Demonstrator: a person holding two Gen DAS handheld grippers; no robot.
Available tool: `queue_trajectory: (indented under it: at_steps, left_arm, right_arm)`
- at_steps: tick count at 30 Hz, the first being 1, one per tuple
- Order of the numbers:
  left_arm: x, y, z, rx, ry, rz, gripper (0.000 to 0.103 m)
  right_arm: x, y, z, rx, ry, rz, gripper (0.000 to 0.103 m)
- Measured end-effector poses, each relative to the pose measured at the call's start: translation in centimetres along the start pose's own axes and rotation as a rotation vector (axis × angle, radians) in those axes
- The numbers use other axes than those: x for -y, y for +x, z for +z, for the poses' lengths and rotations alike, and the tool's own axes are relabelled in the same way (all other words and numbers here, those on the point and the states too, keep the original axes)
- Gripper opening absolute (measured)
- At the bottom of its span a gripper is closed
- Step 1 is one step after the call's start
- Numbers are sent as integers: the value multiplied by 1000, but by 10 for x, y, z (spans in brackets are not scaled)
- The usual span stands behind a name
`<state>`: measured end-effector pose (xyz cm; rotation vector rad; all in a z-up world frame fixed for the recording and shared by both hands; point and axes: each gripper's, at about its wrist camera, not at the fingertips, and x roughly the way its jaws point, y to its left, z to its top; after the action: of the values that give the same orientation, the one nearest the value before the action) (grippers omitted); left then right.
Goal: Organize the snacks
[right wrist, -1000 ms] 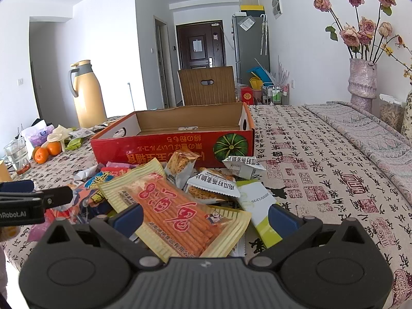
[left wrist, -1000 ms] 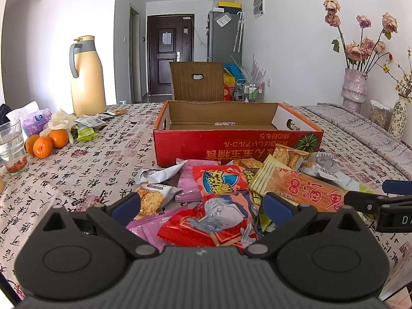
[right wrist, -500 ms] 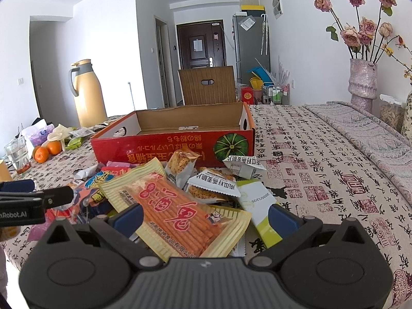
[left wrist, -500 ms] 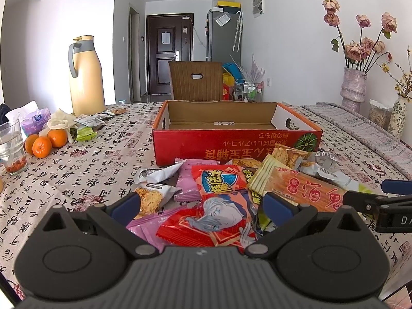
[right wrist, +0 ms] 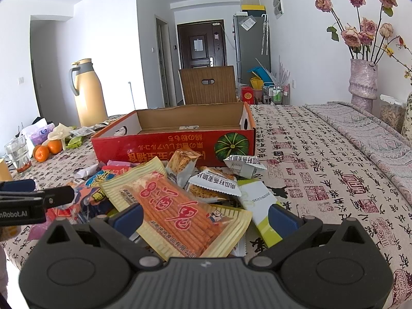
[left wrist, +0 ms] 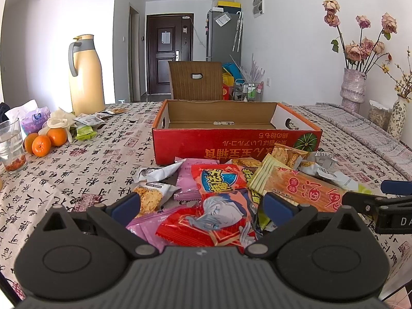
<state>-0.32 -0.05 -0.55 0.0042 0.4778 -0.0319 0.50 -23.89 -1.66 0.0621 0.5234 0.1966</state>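
A heap of snack packets lies on the table in front of an open red cardboard box, whose inside looks bare. My left gripper is open, hovering over a red packet with a cartoon figure and pink packets. My right gripper is open over a long yellow-edged packet of orange sticks. Beside that packet lie small cracker packets and a white-green packet. Each gripper shows at the edge of the other's view.
A yellow thermos jug, oranges, a glass and small wrappers stand at the left of the patterned tablecloth. Vases with dried roses stand at the right. A chair back rises behind the box.
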Motion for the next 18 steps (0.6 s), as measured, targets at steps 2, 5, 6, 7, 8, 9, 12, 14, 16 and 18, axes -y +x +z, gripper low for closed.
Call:
queue_trajectory:
  at_steps: [2,5,6,7,8,9,12,14,16,18]
  left_arm:
    - [0,0,0,1,-1,-1,103]
    - [1,0,0,1,-2,-4,103]
    - [1,0,0,0,-4,-5,103]
    - [1,-1,0,0,-5,-6,103]
    - [1,0,0,-1,-7,-7,103]
    - [0,0,0,-2,-9,-7,103]
    - [-1,2,1,-5,-12,-7,103]
    - [-5,5,2,-7,-15,-9,103]
    - [-7,6,2,-9,-17,-8,103]
    - [-9,7,2,-12,-20,-9,103]
  right_arm:
    - [0,-1,0,0,-1,1,103]
    - [-2,-2,0,1,-5,8,103]
    - [-2,-2,1,1,-8,11,103]
    - [-4,-1,1,0,-11,14,103]
    - [-5,0,1,-1,-14,17,103]
    - [-6,1,1,-3,-17,22,103]
    - [-10,7,2,-8,-41,23,103]
    - [-12,11,3,-12,-58,28,103]
    - [-15,18,5,-25,-80,34,103]
    - [-19,25,6,-40,-106,50,103]
